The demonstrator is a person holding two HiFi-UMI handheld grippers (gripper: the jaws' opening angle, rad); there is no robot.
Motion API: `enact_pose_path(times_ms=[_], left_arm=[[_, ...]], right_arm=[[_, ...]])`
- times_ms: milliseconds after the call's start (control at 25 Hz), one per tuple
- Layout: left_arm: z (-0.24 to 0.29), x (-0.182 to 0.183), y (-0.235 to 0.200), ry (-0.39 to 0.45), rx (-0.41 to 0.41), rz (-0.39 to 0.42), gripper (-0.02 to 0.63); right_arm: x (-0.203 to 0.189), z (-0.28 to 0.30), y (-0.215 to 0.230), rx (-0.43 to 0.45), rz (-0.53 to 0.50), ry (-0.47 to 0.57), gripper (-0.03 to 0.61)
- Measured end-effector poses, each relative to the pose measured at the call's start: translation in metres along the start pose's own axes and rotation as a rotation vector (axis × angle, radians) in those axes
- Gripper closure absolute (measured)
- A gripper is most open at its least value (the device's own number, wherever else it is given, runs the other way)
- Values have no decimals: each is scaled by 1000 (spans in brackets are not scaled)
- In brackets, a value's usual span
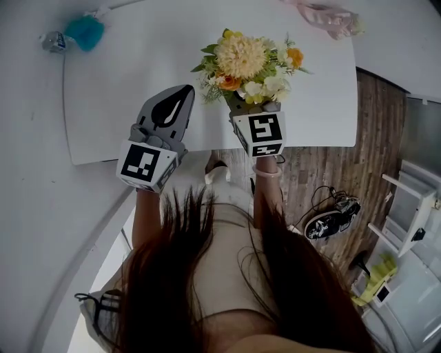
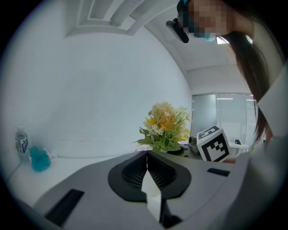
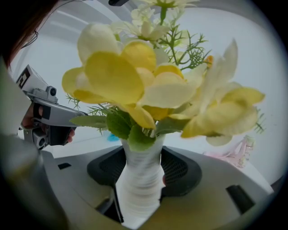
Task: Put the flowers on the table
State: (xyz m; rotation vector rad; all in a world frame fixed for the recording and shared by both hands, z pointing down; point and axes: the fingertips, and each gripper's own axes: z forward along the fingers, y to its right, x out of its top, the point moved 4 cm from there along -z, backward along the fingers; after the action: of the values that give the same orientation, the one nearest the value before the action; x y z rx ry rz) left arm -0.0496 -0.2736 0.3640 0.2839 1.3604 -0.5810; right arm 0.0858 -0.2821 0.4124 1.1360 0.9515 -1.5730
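Observation:
A bunch of yellow, white and orange flowers stands in a white ribbed vase, and my right gripper is shut on that vase. The bunch is over the near edge of the white table; the blooms hide the vase from above. The flowers fill the right gripper view. My left gripper is to the left of the bunch, over the table's front edge, shut with nothing between its jaws. In the left gripper view the flowers show beyond the shut tips.
A small water bottle and a teal object lie at the table's far left. A pink wrapped item sits at the far right corner. Right of the table is wooden floor with a shoe and white shelving.

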Motion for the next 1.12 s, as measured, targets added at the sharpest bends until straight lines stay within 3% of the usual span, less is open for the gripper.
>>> enact_pose_path(times_ms=[480, 1120], left_arm=[[-2, -21, -1, -14, 15, -10, 610], [0, -22, -3, -42, 13, -17, 611]], right_arm=[[-28, 0, -6, 3, 24, -16, 322], [-38, 5, -8, 4, 37, -35, 322]])
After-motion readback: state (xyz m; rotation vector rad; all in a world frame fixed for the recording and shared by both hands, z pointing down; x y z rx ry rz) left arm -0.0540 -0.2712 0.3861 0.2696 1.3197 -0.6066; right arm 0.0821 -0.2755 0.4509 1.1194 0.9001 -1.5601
